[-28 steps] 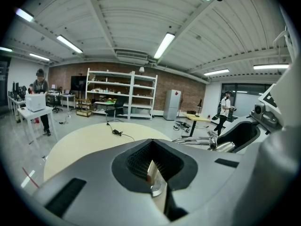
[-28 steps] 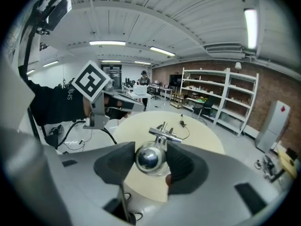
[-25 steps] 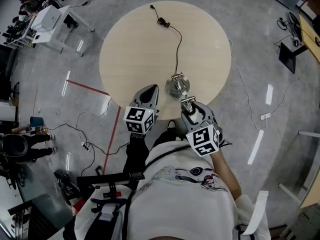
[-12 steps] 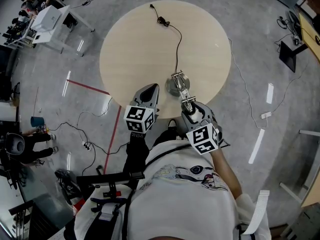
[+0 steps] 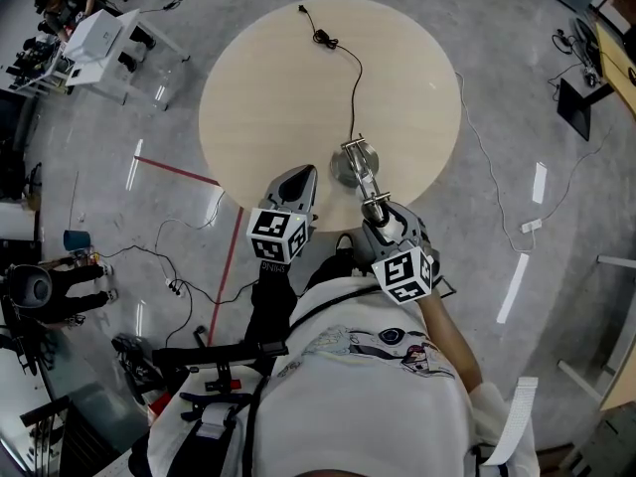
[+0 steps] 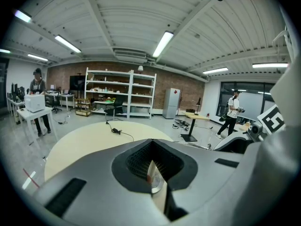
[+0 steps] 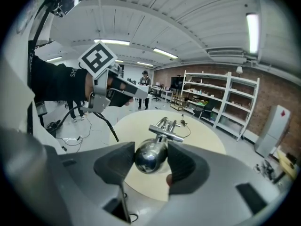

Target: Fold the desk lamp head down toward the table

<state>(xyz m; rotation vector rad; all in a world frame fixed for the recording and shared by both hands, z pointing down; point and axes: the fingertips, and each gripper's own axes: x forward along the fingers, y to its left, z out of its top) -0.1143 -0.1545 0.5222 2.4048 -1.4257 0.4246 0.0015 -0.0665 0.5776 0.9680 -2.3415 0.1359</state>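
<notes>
Right tool (image 7: 150, 161) clamped on chrome lamp head (image 7: 149, 154), above tabletop (image 5: 298, 87) near edge.
Barely shifted over the last second; lamp arm (image 5: 363, 179) still angled up from base (image 5: 346, 172), so fold hardly begun. Left tool (image 5: 295, 189) shut, empty.

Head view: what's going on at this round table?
A person stands at the round table with a gripper in each hand. The right gripper is shut on the desk lamp head, and the lamp's jointed arm runs from it to the base on the table. The left gripper hangs shut and empty beside the lamp. The head is raised, not yet folded down.
</notes>
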